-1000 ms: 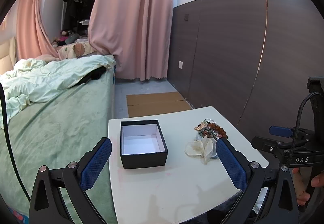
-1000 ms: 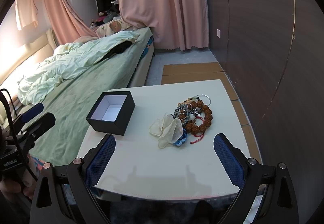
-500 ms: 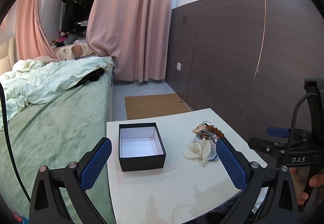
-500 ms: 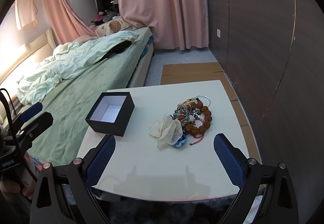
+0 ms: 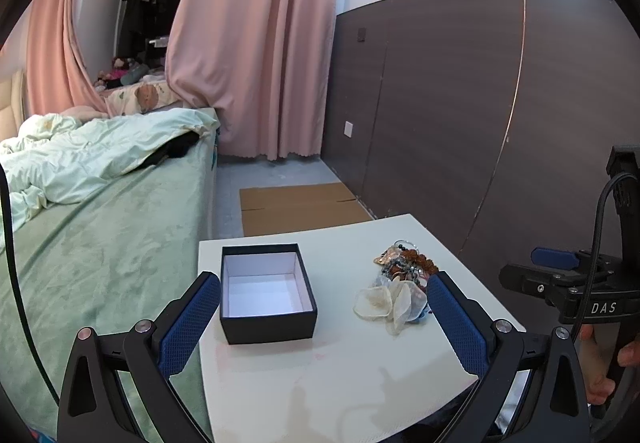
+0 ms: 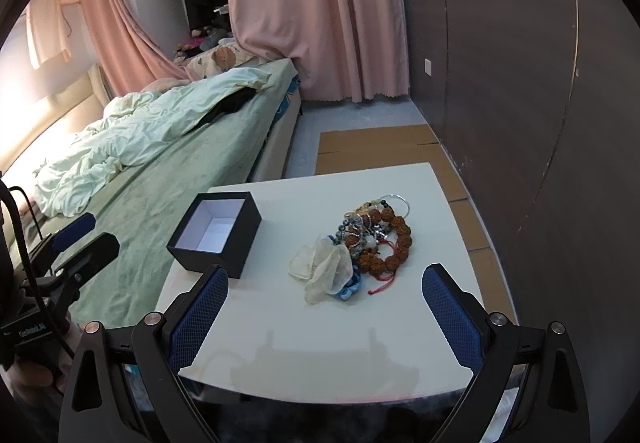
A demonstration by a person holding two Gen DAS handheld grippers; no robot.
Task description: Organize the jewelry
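An open black box [image 5: 266,291] [image 6: 216,233] with a white inside stands empty on the left of a small white table [image 5: 360,371] [image 6: 320,331]. To its right lies a heap of jewelry [image 5: 402,269] [image 6: 370,237]: brown bead bracelets, a silver ring bangle, dark beads, a red cord, a blue piece, and pale translucent shell-like pieces [image 5: 390,303] [image 6: 322,269]. My left gripper [image 5: 322,317] hovers open over the table's near side, nothing between its fingers. My right gripper [image 6: 326,311] is open too, near the table's front edge, and it shows at the right of the left wrist view [image 5: 556,271].
A bed [image 5: 92,243] with a green sheet and a pale crumpled duvet runs along the table's left side. A dark panelled wall [image 5: 480,123] is on the right. Flattened cardboard [image 5: 300,207] lies on the floor beyond the table, before pink curtains [image 5: 256,55].
The left wrist view has shifted slightly, so the box and jewelry sit a little lower and further left in it. The right gripper has barely moved. Both stay open.
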